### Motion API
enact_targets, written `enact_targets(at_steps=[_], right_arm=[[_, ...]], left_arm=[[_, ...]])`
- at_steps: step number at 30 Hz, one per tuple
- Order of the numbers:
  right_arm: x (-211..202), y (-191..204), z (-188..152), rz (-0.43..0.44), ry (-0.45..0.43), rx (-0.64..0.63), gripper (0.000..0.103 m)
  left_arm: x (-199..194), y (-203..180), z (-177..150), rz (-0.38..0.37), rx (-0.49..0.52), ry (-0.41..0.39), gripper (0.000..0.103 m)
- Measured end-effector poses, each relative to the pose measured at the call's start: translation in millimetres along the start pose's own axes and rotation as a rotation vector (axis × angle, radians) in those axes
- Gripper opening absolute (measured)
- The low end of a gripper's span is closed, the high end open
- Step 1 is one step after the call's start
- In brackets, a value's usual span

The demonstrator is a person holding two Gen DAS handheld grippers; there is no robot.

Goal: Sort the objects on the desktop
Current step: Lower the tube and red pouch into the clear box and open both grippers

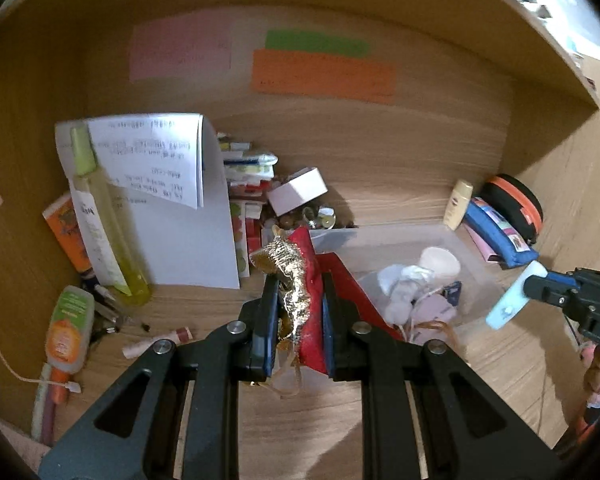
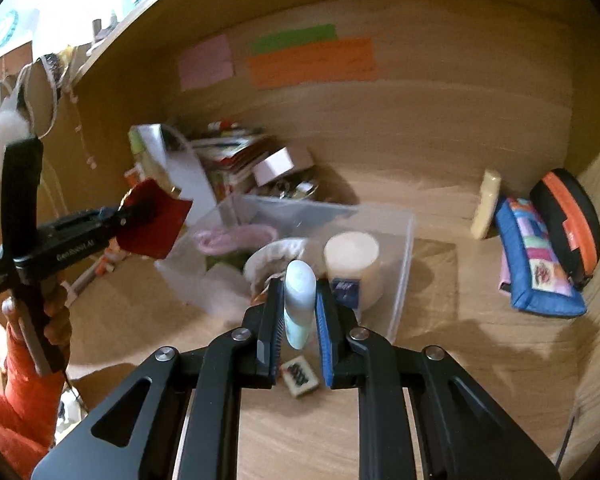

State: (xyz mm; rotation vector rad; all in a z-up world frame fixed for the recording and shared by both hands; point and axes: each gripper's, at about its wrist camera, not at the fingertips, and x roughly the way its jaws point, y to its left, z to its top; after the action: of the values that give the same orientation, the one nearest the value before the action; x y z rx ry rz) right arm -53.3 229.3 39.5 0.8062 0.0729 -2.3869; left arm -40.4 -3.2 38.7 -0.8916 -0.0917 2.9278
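Observation:
My left gripper [image 1: 298,284] is shut on a red pouch with a gold tassel [image 1: 308,304], held above the desk left of a clear plastic bin [image 1: 472,264]. It shows from the side in the right wrist view [image 2: 148,216]. My right gripper [image 2: 298,292] is shut on a pale blue tube [image 2: 299,300], held over the bin's near edge [image 2: 402,280]; the tube also shows in the left wrist view [image 1: 510,300]. The bin holds a white round jar [image 2: 354,264], pink cord [image 2: 228,238] and white cloth items.
A mahjong tile [image 2: 300,378] lies on the desk below my right gripper. A yellow bottle [image 1: 104,224], papers [image 1: 180,208] and tubes [image 1: 66,328] stand at the left. A blue pouch [image 2: 536,264], a black-orange case [image 2: 568,220] and a cream bottle [image 2: 486,204] sit at the right.

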Motion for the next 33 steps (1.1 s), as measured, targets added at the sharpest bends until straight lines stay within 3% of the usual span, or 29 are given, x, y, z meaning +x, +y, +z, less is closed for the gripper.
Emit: enact_targets(at_steps=[7, 15, 21, 27, 33], right_arm=[[18, -14, 10, -0.020, 0.009, 0.018, 0.014], [31, -18, 12, -0.055, 0.034, 0.014, 0.013], [56, -27, 4, -0.040, 0.104, 0.043, 0.013], [69, -24, -4, -0.044, 0.142, 0.029, 0.013], [71, -22, -7, -0.067, 0.156, 0.017, 0.013]], left_arm=[[33, 7, -3, -0.052, -0.030, 0.065, 0.018], [58, -1, -8, -0.061, -0.004, 0.116, 0.018], [61, -3, -7, -0.056, 0.014, 0.127, 0.020], [64, -3, -8, -0.044, 0.016, 0.126, 0.032], [61, -8, -10, -0.034, 0.057, 0.125, 0.038]])
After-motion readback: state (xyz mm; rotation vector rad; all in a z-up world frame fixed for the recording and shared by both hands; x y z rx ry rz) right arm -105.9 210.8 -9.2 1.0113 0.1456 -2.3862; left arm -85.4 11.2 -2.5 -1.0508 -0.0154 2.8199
